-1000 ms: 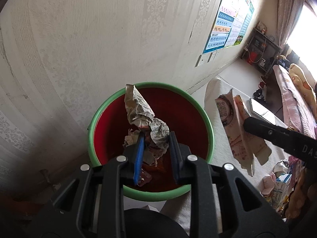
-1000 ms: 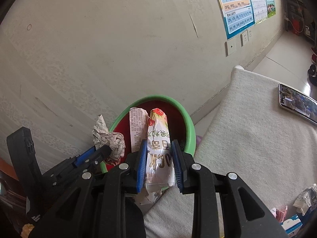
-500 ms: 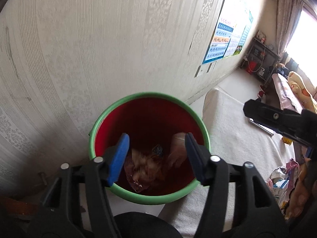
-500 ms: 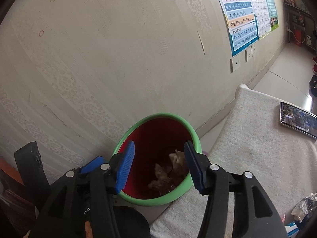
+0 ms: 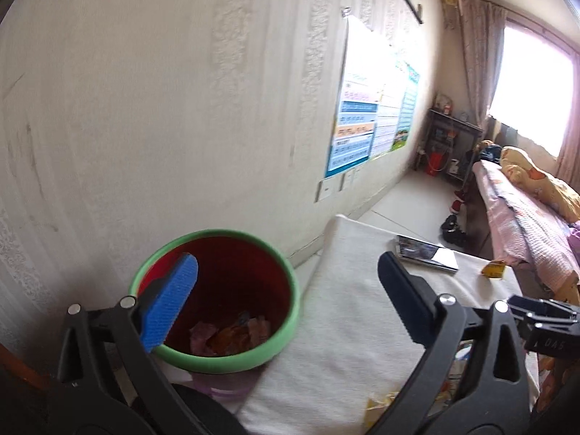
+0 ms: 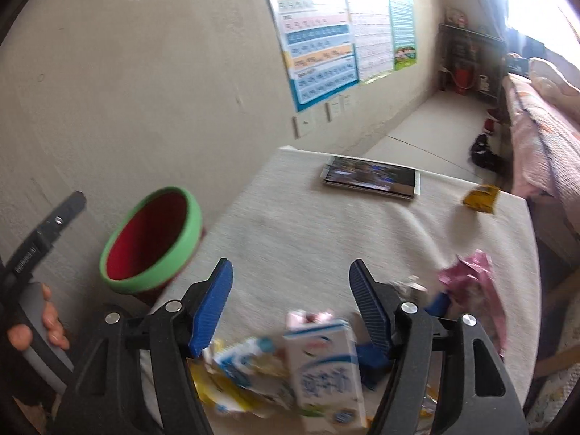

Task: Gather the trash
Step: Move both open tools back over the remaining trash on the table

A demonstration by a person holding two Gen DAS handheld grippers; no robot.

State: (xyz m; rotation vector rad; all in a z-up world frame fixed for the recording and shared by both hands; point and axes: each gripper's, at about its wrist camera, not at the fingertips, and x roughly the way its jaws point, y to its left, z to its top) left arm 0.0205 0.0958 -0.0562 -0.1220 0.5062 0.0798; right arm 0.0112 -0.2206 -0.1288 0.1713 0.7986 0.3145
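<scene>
Right hand-held gripper opening, empty, above milk carton; phone beyond.

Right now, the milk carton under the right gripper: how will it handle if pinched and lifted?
The milk carton lies among other wrappers near the table edge, so it is probably empty and light. Its paperboard walls may cave under the pads. It looks flat-sided, so unlikely to roll. The right gripper hangs above it, jaws opening, nothing pinched.
</scene>
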